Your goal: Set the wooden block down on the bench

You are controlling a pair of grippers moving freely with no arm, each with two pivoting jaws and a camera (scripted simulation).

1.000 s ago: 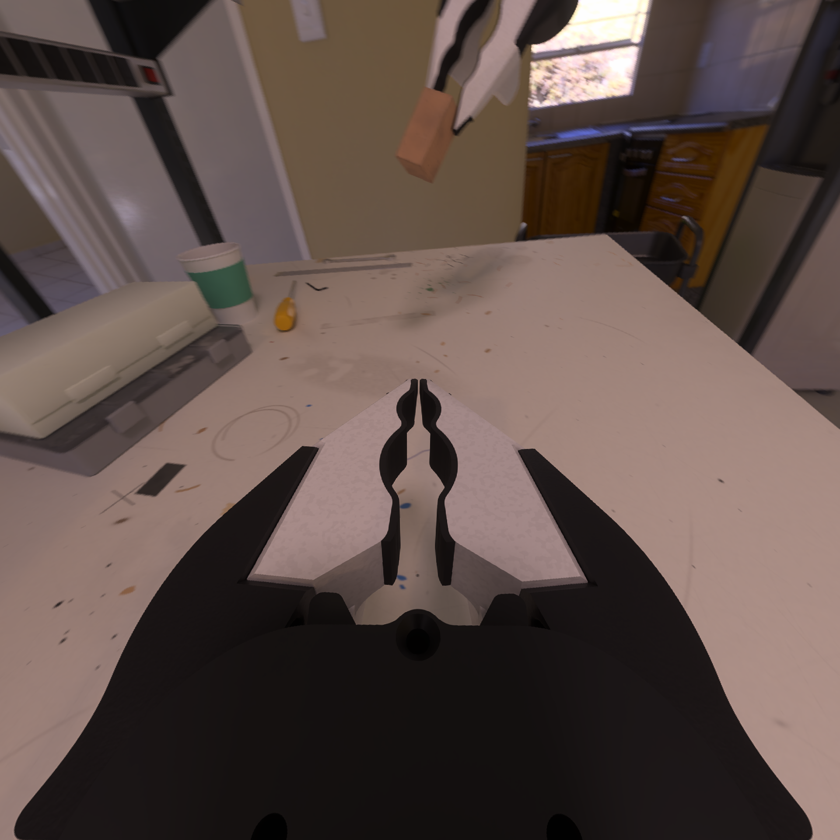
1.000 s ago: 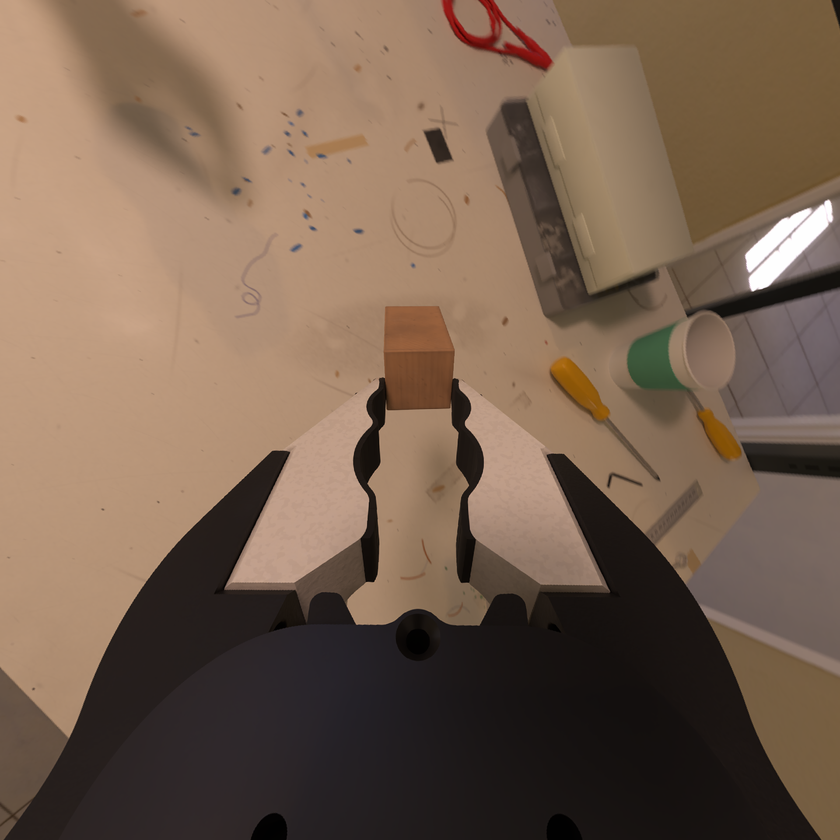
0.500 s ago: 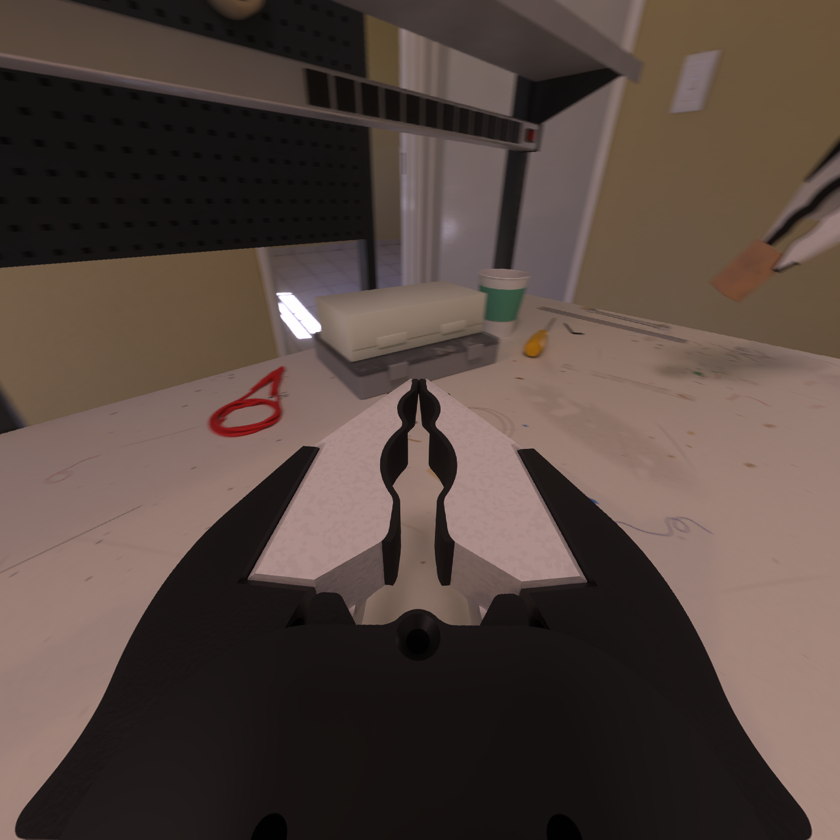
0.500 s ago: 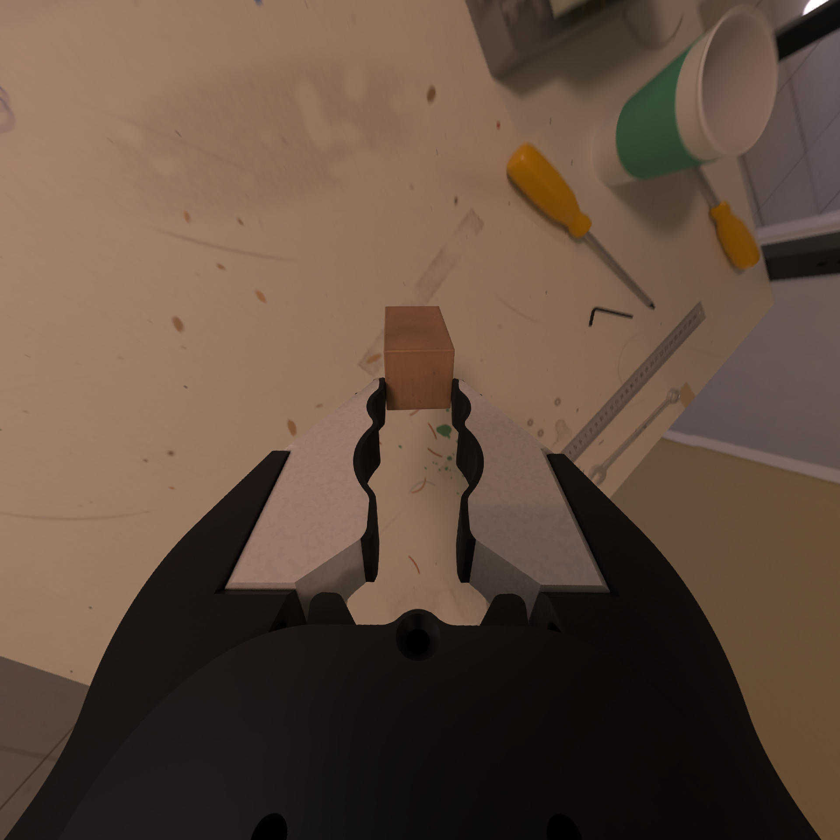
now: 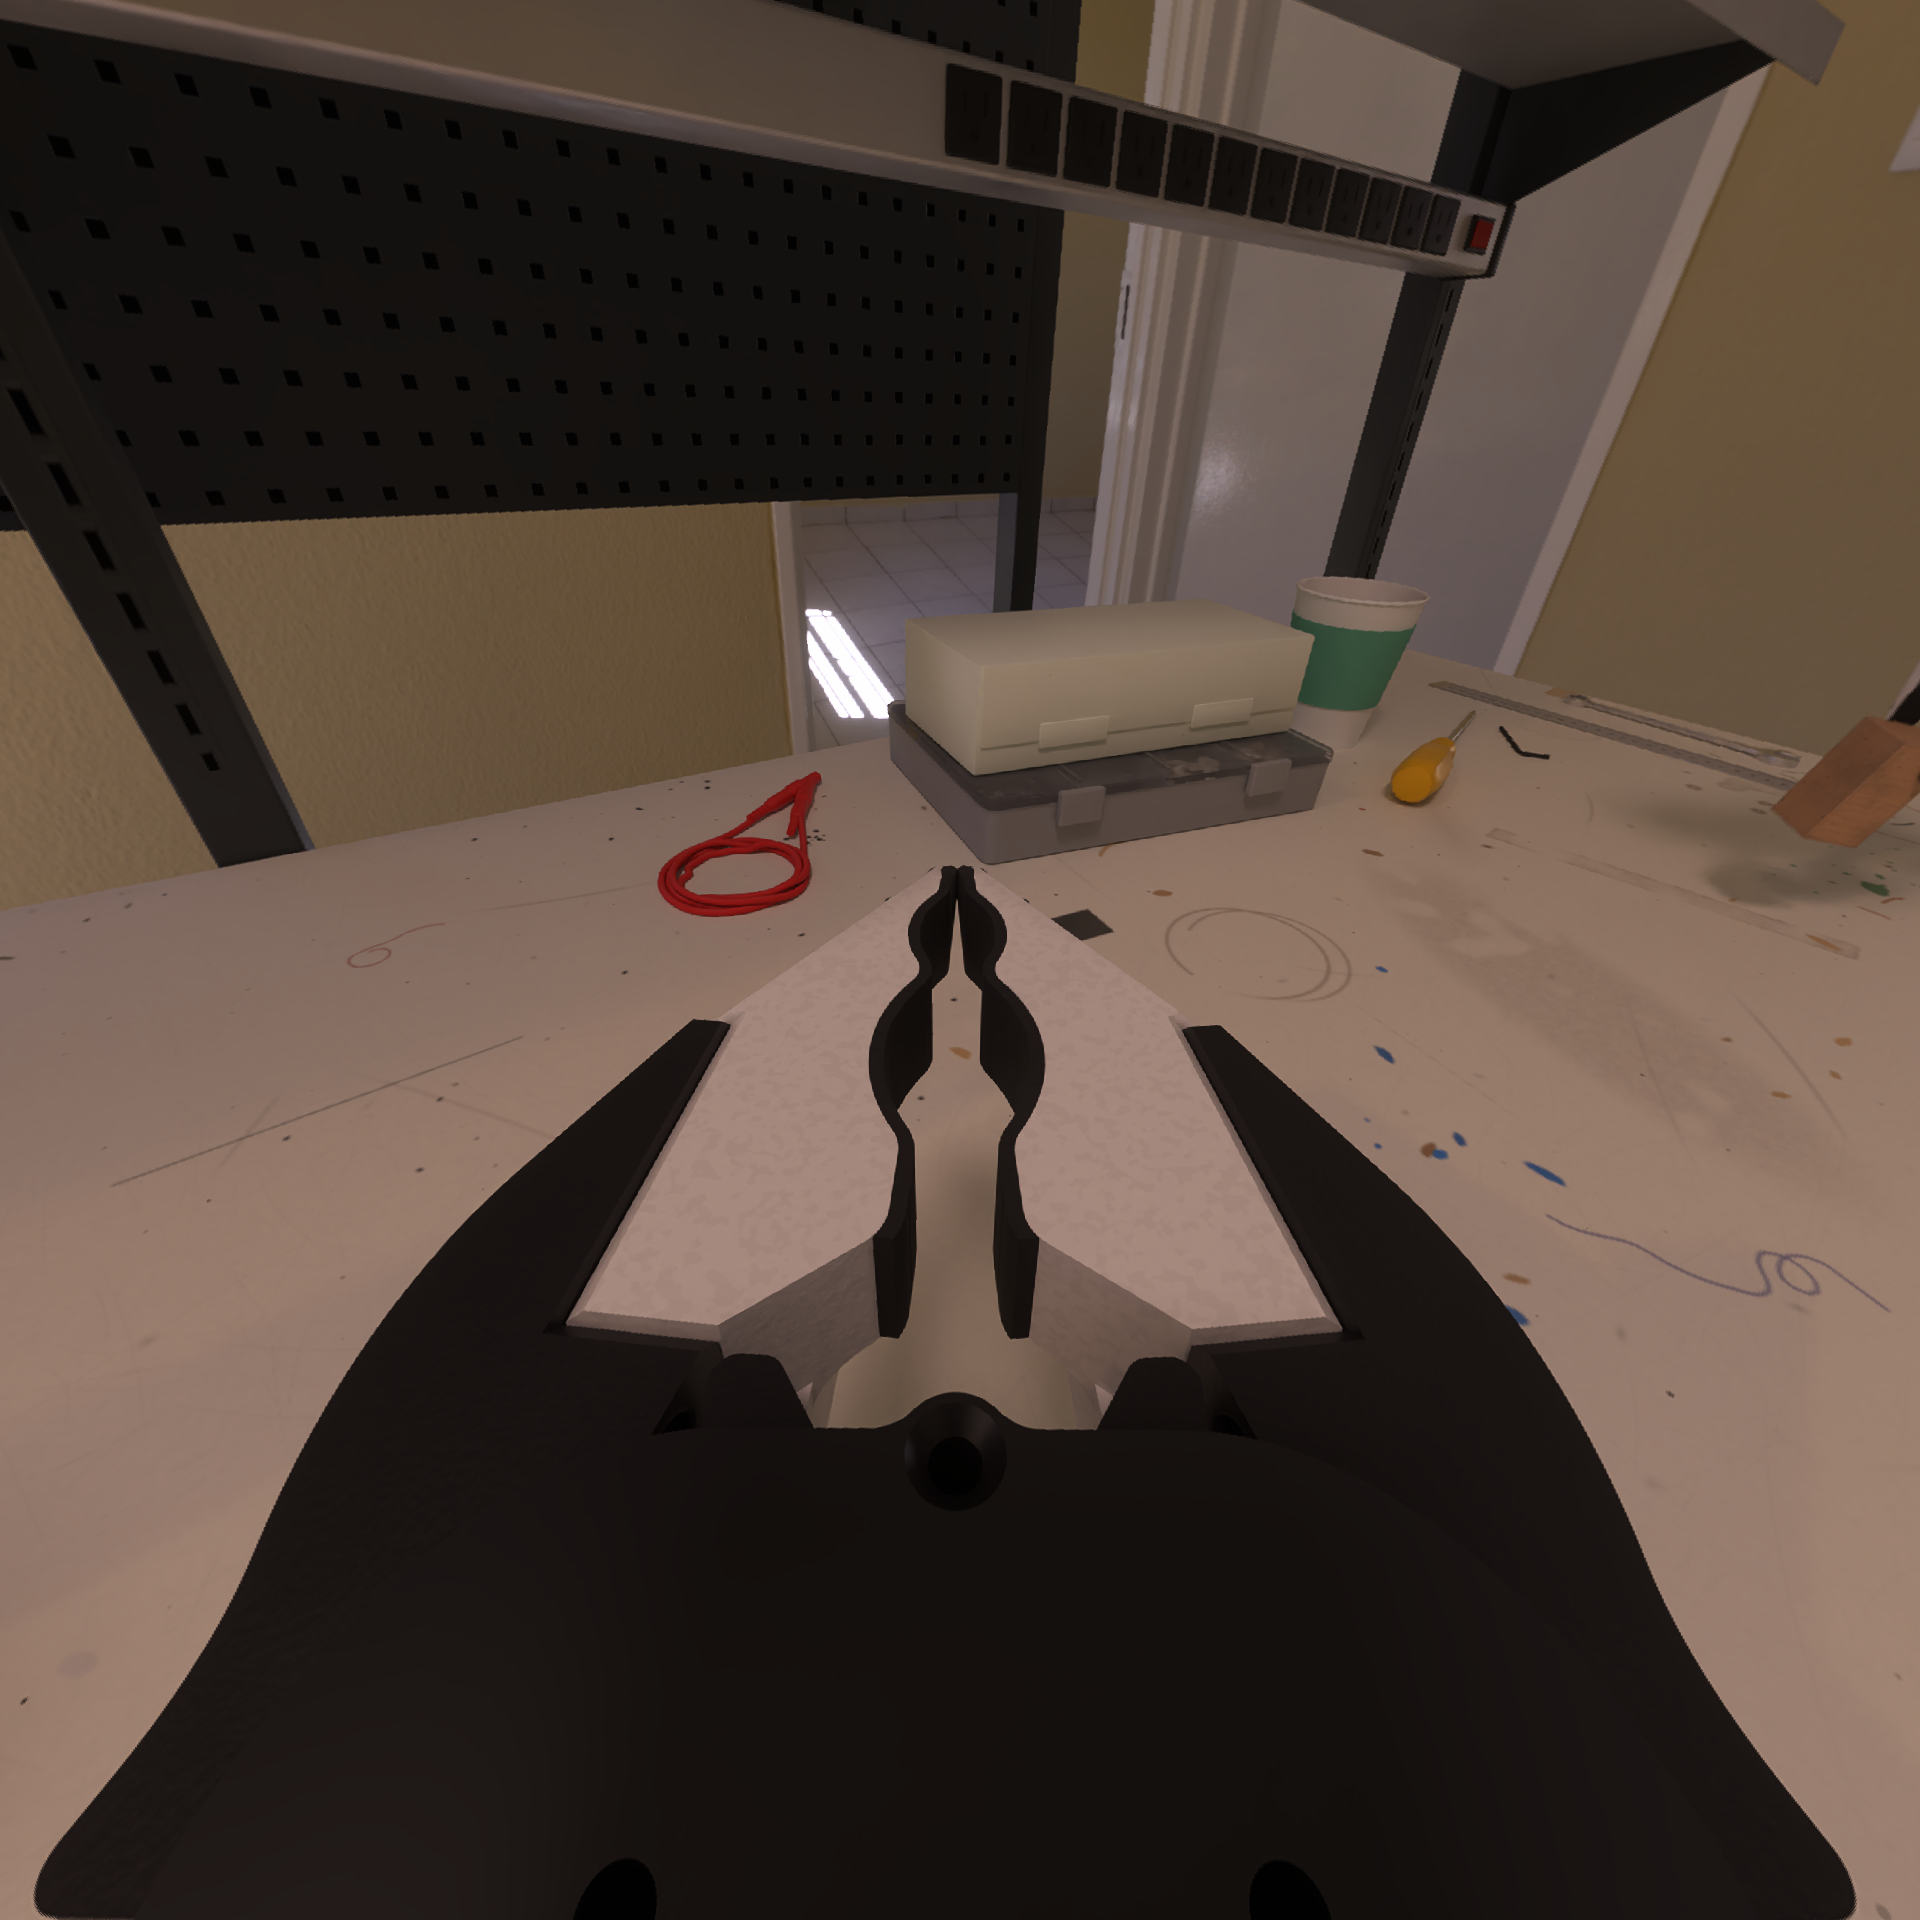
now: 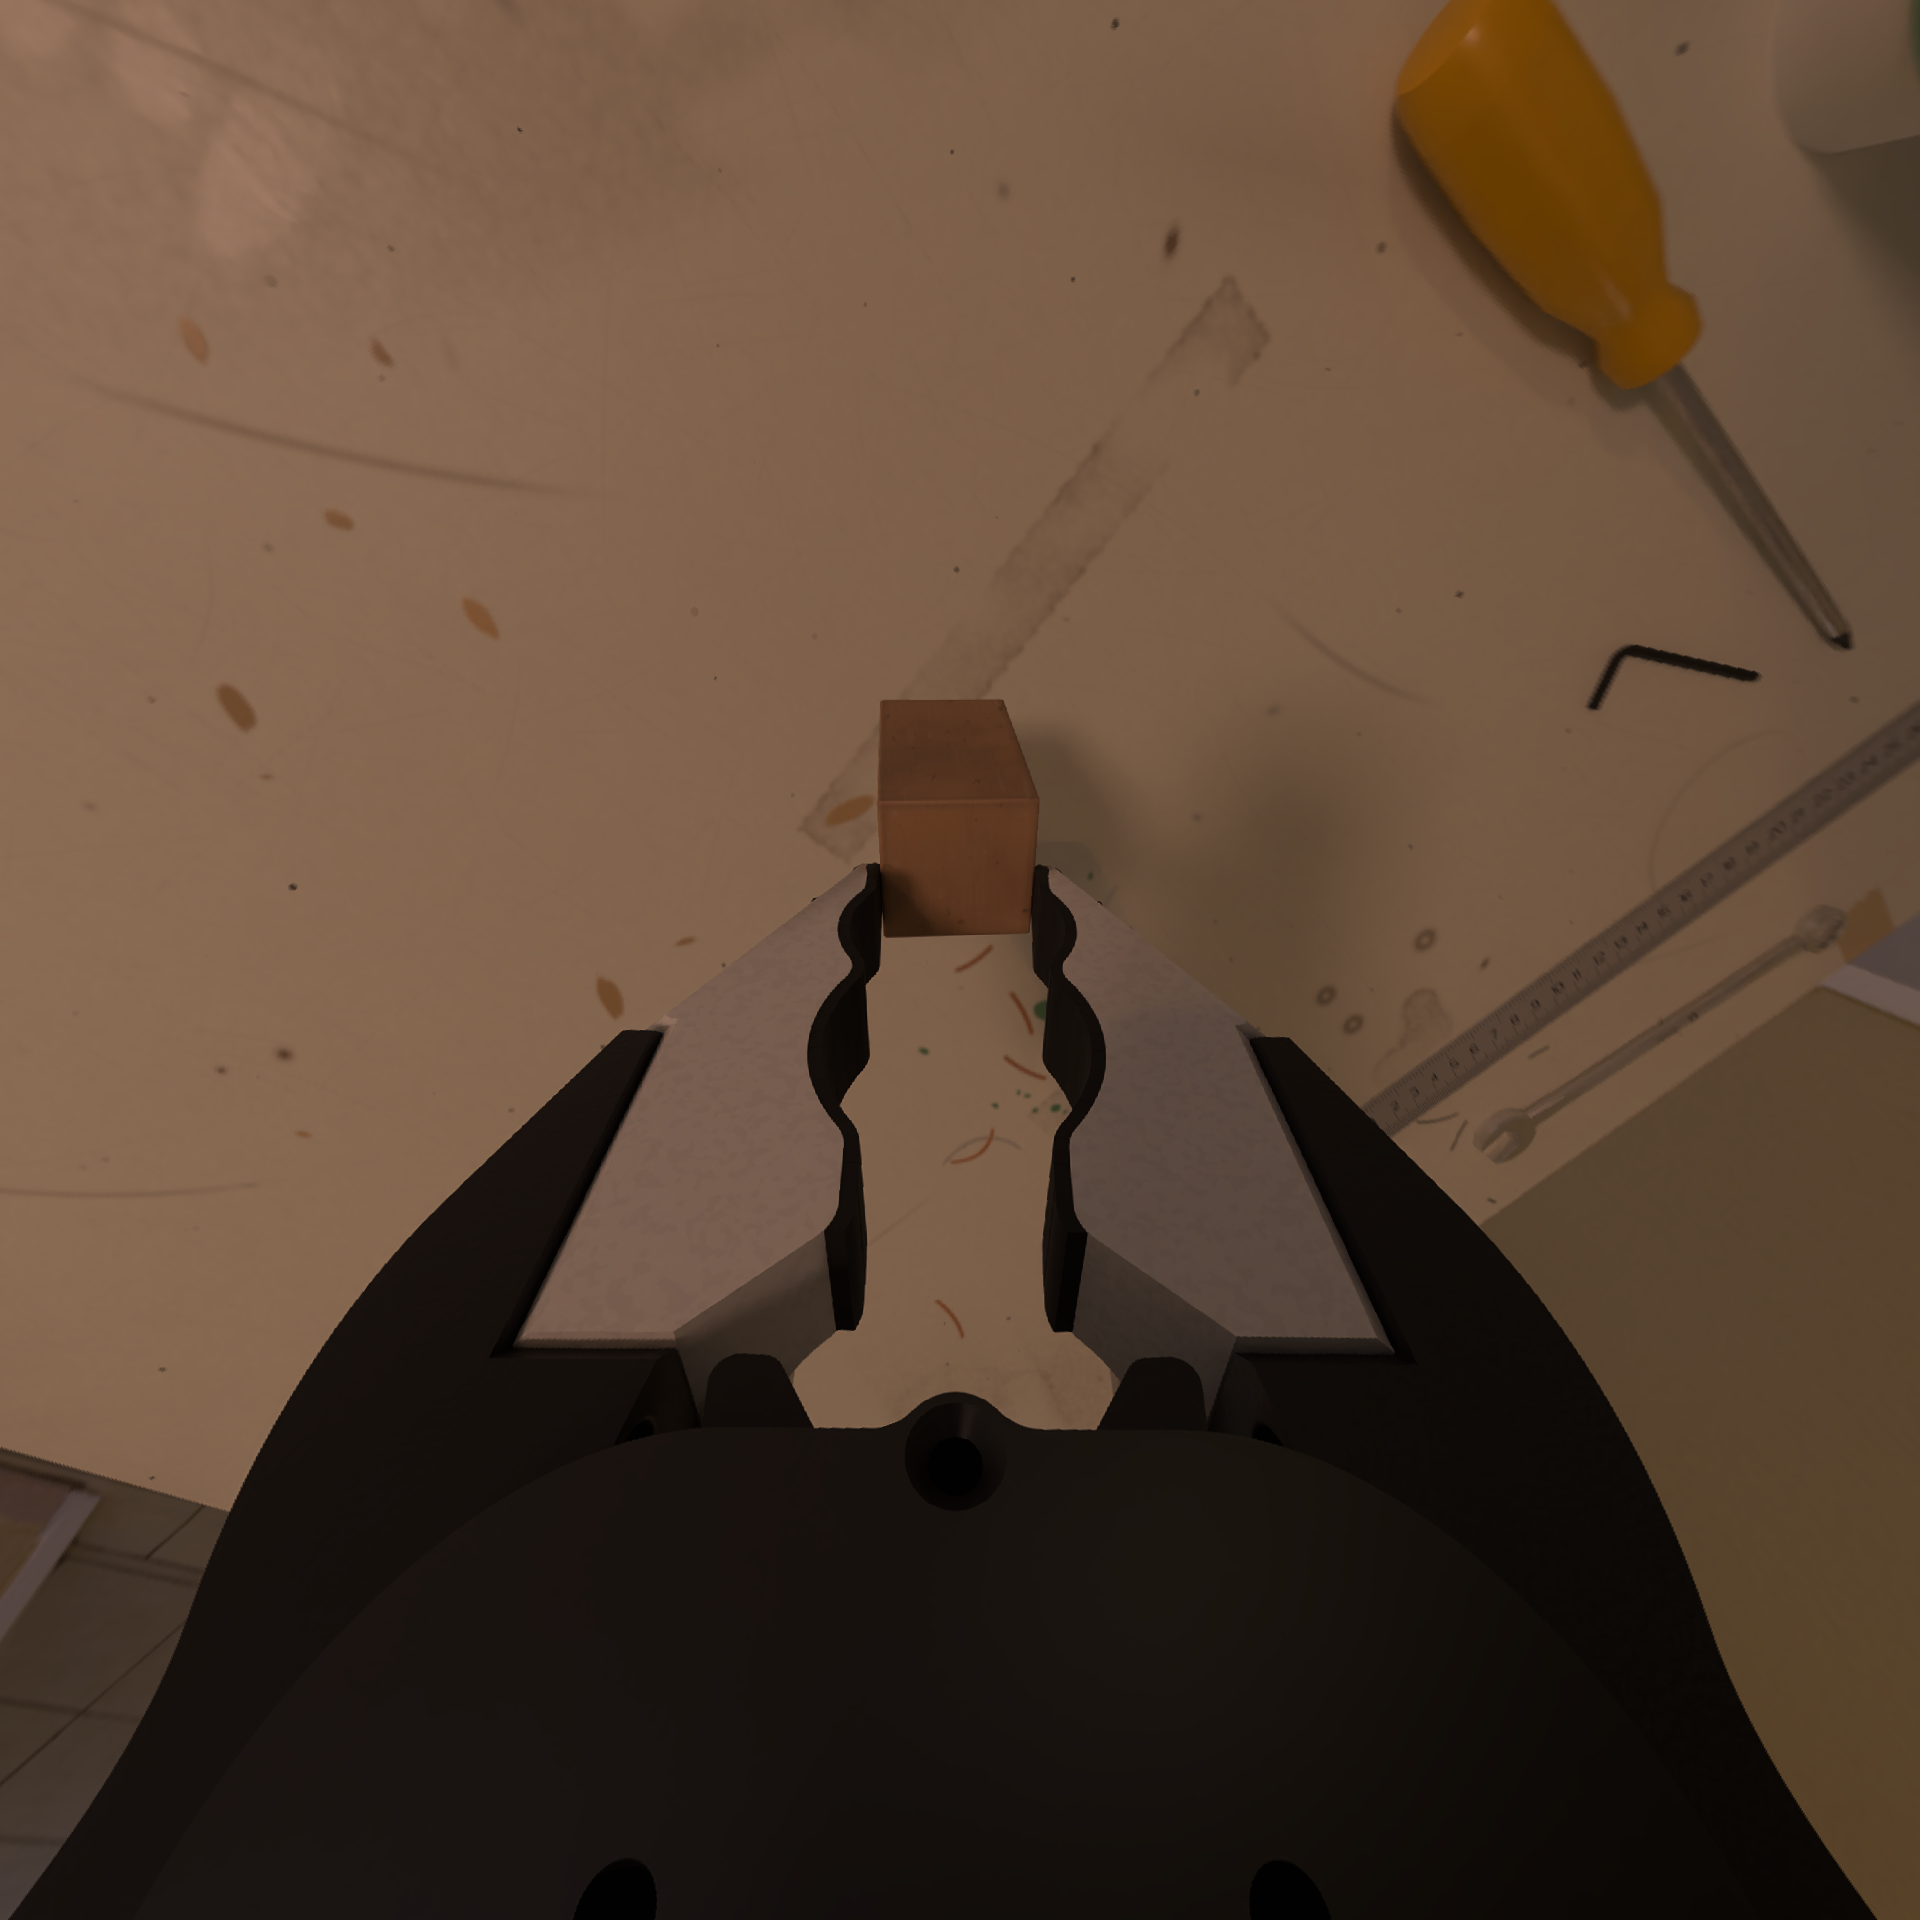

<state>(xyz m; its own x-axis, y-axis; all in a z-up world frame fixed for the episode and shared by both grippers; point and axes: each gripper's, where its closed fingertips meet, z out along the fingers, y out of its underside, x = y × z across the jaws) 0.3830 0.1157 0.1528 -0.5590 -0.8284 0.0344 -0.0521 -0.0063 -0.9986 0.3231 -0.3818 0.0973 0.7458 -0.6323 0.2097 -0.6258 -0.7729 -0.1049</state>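
The wooden block is a small tan cube held between my right gripper's fingertips, close above the stained bench top, its shadow just to its right. In the left wrist view the block shows at the far right edge, tilted, a little above the bench. My left gripper is shut and empty, low over the bench, pointing at the stacked cases.
A cream case on a grey case, a green-banded paper cup and a red cable coil sit at the back. A yellow screwdriver, hex key, steel ruler and wrench lie right of the block. Pegboard behind.
My right gripper has come down toward the bench with the block, moving toward the screwdriver side. My left gripper has swung left, away from the block, to face the cases and pegboard.
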